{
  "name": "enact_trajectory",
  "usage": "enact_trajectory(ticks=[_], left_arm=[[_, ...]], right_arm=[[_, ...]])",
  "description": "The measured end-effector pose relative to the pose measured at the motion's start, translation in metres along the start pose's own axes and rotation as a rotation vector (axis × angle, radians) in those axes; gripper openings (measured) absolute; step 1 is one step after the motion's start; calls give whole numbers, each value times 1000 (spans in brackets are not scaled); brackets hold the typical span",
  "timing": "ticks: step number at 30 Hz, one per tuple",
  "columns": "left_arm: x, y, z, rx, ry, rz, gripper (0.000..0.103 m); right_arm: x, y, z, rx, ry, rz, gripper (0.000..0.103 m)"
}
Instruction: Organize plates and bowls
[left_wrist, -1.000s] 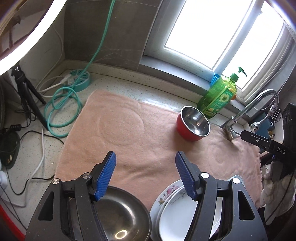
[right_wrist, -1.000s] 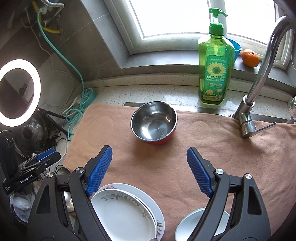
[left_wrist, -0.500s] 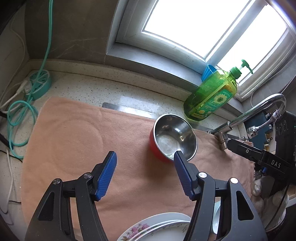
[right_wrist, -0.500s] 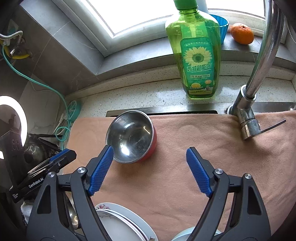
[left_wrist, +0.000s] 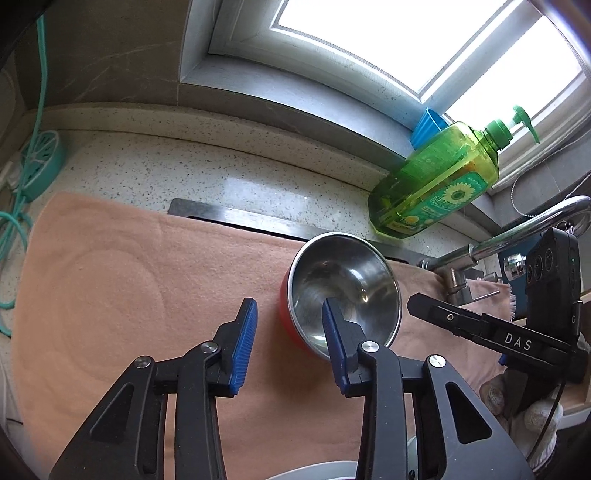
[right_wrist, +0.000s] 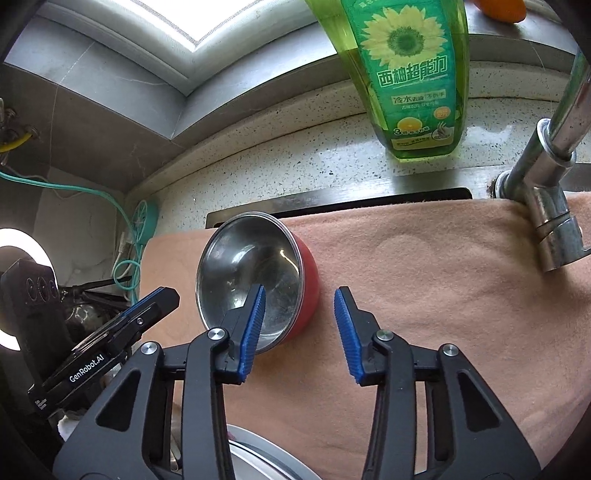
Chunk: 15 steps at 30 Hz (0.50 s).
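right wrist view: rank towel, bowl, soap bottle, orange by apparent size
1. towel
2. bowl and soap bottle: look similar; bottle is cut off at the top, so unsure
3. orange: smallest, mostly out of frame

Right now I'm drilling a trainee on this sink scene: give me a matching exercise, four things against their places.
Things:
1. red bowl
2. soap bottle
3. blue cup
4. faucet

Places:
A. on the window sill
B. on the pink towel
C. on the speckled counter behind the towel
D. at the towel's right end

Pairs: 1-B, 2-C, 3-A, 4-D
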<state>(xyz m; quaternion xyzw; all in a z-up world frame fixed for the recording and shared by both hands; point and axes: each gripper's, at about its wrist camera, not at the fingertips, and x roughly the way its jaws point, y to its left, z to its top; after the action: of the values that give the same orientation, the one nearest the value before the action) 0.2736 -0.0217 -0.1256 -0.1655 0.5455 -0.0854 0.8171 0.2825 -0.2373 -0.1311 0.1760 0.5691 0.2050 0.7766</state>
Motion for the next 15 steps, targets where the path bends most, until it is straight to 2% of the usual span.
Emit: enact_trajectory(ticks=[5, 9, 15], left_arm=[[11, -1, 4, -1, 16, -1, 33], [22, -1, 4, 10, 35, 6, 24], [31, 2, 5, 2, 49, 6, 21]], right_arm=[[8, 1, 3, -9, 14, -7, 31], [14, -1, 4, -4, 24, -3, 26], [22, -1, 4, -11, 36, -13, 16]])
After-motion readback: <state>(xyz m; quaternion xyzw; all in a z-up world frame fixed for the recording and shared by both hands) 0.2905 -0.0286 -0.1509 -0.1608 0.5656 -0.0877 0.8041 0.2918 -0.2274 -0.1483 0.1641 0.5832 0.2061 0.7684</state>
